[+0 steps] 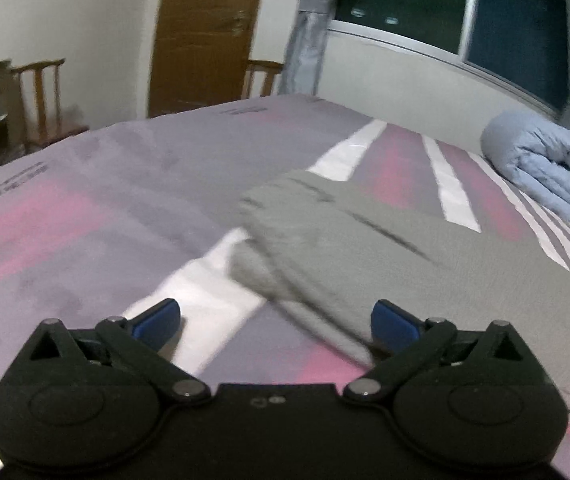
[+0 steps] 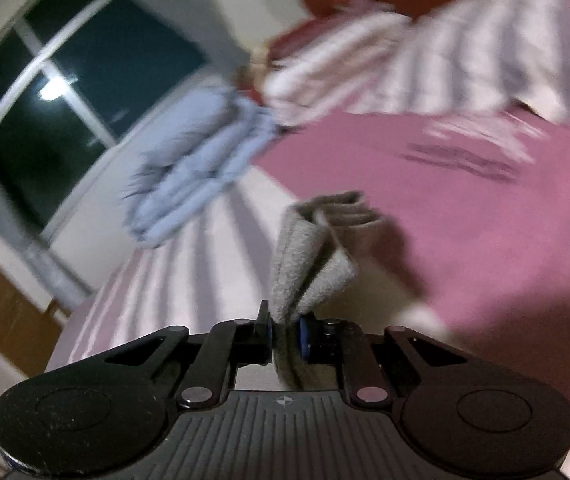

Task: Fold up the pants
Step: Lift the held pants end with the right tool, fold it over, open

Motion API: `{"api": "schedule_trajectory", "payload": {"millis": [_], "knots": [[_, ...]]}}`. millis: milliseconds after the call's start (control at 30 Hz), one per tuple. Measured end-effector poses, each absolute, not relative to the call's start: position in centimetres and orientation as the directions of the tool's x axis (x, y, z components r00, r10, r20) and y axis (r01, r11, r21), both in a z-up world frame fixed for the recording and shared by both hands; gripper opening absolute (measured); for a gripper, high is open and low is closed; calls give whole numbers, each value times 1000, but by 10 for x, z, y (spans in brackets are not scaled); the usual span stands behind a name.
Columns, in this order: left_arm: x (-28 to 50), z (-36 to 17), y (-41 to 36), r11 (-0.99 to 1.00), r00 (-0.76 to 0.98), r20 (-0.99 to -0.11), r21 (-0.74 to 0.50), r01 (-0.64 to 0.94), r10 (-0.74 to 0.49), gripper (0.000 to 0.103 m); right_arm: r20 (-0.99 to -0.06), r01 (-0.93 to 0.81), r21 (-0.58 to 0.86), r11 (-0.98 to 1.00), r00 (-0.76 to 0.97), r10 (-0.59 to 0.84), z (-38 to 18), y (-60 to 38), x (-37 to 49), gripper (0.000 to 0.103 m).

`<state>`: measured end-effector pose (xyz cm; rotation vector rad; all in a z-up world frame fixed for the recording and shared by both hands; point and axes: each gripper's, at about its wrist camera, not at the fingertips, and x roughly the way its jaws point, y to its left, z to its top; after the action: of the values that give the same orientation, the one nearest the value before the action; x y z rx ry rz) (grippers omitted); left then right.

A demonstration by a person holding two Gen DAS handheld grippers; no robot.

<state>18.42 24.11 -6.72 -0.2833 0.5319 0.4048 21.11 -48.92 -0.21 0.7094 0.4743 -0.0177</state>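
Observation:
The grey pants (image 1: 385,248) lie folded over on the bed, stretching from the middle to the lower right of the left wrist view. My left gripper (image 1: 276,322) is open and empty, low over the bed, with the pants' near edge beside its right fingertip (image 1: 393,320). My right gripper (image 2: 285,326) is shut on a bunched fold of the grey pants (image 2: 305,248) and holds it lifted above the pink sheet; the rest of the cloth trails away from the jaws. The right wrist view is blurred.
The bed sheet (image 1: 105,208) is grey and pink with white stripes. A rolled light blue quilt (image 1: 545,168) lies at the far right by the window, and shows in the right wrist view (image 2: 197,160). A striped pillow (image 2: 425,60) lies beyond. Wooden chairs (image 1: 41,96) and a door stand past the bed.

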Motion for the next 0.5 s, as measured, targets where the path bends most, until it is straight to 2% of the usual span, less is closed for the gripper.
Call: {"api": "schedule_trajectory", "payload": {"millis": [267,400,500], "knots": [[154,-70,294,843,773,-553,-216,-493,310,97,-366,-98,547,832,865,342,37,-336,243,13],[145,-74,308,841,775,-550,-220,-495,312,97,-387,-228,501,835,803,453,24,-247,245,13],[140,-78,311,850,781,-544,-213,-482,307,97,-440,-318,471,823,724,532,-3,-184,242,13]]}}
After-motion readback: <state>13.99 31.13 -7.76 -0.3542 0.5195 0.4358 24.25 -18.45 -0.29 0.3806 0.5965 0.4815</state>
